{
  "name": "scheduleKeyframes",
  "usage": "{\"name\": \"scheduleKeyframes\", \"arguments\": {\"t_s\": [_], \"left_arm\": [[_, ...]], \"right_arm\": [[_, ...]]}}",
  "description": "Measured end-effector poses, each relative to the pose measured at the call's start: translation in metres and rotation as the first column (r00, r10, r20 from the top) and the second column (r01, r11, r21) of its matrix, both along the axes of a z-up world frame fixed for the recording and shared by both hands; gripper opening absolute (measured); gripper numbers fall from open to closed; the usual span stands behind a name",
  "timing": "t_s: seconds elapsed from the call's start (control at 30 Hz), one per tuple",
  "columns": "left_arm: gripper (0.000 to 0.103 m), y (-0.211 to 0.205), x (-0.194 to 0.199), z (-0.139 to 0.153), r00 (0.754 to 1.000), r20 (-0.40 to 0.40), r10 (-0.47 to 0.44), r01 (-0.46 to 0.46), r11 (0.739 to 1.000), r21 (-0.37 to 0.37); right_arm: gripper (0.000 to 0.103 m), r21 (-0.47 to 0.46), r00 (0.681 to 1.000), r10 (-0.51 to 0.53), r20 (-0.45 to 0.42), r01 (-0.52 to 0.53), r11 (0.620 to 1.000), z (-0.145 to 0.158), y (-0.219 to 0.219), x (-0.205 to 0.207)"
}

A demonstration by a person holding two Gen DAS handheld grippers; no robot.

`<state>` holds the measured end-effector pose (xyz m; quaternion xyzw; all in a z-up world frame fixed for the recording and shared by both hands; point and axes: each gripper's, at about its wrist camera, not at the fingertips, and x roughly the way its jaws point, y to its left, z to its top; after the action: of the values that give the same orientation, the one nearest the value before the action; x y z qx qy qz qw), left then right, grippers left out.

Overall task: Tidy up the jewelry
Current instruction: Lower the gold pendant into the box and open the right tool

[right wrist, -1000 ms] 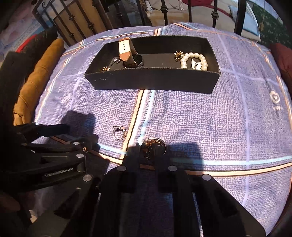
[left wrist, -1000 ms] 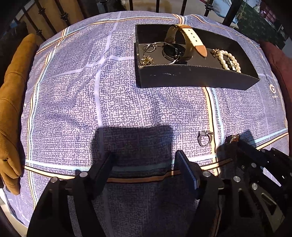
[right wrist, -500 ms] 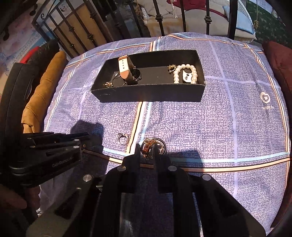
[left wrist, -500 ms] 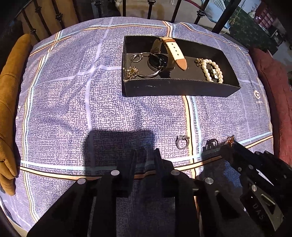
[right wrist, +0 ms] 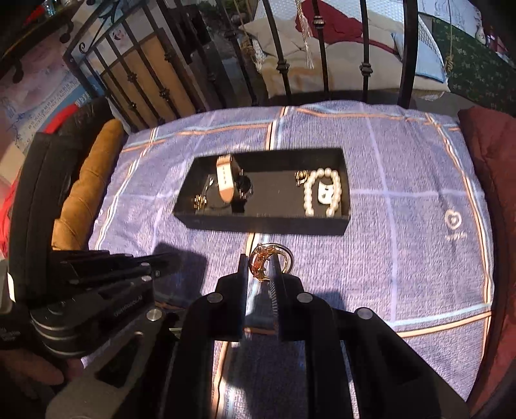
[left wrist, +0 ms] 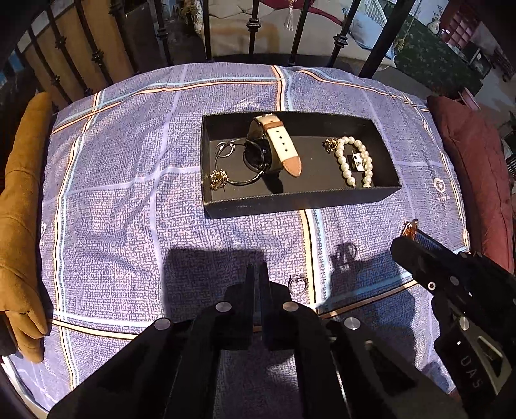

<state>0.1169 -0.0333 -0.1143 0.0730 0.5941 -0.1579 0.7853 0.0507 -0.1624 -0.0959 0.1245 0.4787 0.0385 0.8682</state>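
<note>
A black tray point(left wrist: 290, 201) point(right wrist: 258, 222) lies on the blue checked cloth. It holds a watch with a cream strap point(left wrist: 279, 145) point(right wrist: 225, 183), a pearl bracelet point(left wrist: 354, 161) point(right wrist: 322, 193), thin hoops and small gold pieces. My right gripper point(right wrist: 259, 267) is shut on a gold and amber ring point(right wrist: 267, 261) and holds it above the cloth, short of the tray; it shows at the right of the left wrist view point(left wrist: 409, 232). My left gripper point(left wrist: 256, 274) is shut and empty. A small silver ring point(left wrist: 298, 283) lies on the cloth just right of it.
A tan cushion point(left wrist: 19, 209) lies along the left edge of the cloth and a dark red cushion point(left wrist: 474, 167) along the right. Black iron bars point(left wrist: 251, 29) stand behind the far edge.
My left gripper has closed from open to shut. My right gripper has lifted the gold ring off the cloth and both grippers have risen, so the tray looks farther away.
</note>
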Motion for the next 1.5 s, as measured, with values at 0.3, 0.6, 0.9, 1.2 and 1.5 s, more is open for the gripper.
{"name": "scheduleKeyframes", "arguments": {"t_s": [0.3, 0.6, 0.9, 1.2, 1.5], "left_arm": [[0.002, -0.01, 0.01, 0.015, 0.999, 0.044, -0.022, 0.021, 1.0, 0.006], [0.002, -0.012, 0.022, 0.025, 0.997, 0.073, -0.024, 0.024, 1.0, 0.006], [0.002, -0.022, 0.042, 0.036, 0.993, 0.112, -0.032, 0.033, 0.999, -0.005], [0.002, -0.031, 0.063, 0.036, 0.992, 0.124, -0.02, 0.022, 1.0, -0.017], [0.002, -0.037, 0.074, 0.024, 0.995, 0.102, -0.023, 0.025, 1.0, -0.014]], "right_arm": [[0.014, -0.024, 0.998, -0.009, 0.06, 0.01, 1.0, 0.021, -0.01, 0.018], [0.014, -0.029, 0.995, -0.022, 0.095, 0.024, 0.999, 0.031, -0.017, 0.03], [0.014, -0.04, 0.993, -0.019, 0.114, 0.024, 0.999, 0.034, -0.019, 0.046], [0.014, -0.066, 0.992, -0.013, 0.124, 0.021, 0.998, 0.032, -0.019, 0.067], [0.014, -0.078, 0.996, -0.007, 0.094, 0.015, 0.997, 0.021, -0.02, 0.081]]}}
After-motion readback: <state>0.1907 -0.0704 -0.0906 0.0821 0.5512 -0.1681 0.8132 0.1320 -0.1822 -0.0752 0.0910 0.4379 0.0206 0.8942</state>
